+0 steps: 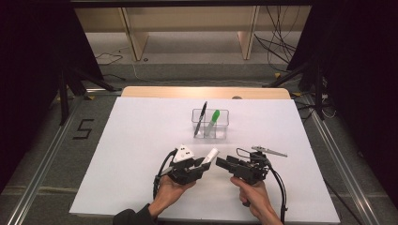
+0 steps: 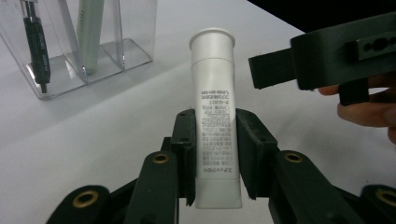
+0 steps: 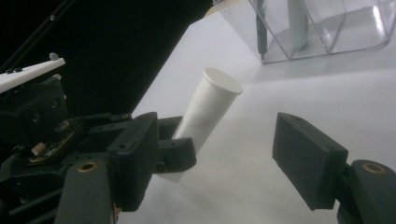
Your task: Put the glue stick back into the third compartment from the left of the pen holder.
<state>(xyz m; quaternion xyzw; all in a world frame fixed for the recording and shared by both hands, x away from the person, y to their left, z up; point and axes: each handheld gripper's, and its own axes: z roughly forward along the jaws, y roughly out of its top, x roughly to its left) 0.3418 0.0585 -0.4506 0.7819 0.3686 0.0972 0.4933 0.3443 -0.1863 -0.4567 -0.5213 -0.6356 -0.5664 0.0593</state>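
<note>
Hidden: the printed text on the white tube (image 2: 215, 126) is too small and blurred to read; its lower end is cut off behind the jaws in the left gripper view.
Hard to make out: in the high view the tube (image 1: 210, 155) is a small pale stub, and the metal clip-like piece (image 1: 269, 151) by the right hand is unclear.
Left tongs (image 2: 215, 154): clamped on the tube's lower body, one black pad on each side; the capped end sticks out, tilted up above the bench (image 1: 141, 140).
Right tongs (image 3: 233, 149): jaws apart, nothing pressed between them; the tube's cap (image 3: 223, 81) lies ahead of the gap, just beside the near jaw.
Left gripper view adds: the right tongs' jaw tip (image 2: 273, 70) just beside the cap, fingers (image 2: 369, 112) behind it.
High view adds: both tongs (image 1: 205, 161) (image 1: 220, 162) meeting near the bench's front; clear box (image 1: 210, 123) farther back.
Materials: tube matte white plastic, round, flared cap; box clear, partitioned, holding a black pen (image 1: 201, 118) and a green-capped marker (image 1: 213, 120); bench surface plain white.
</note>
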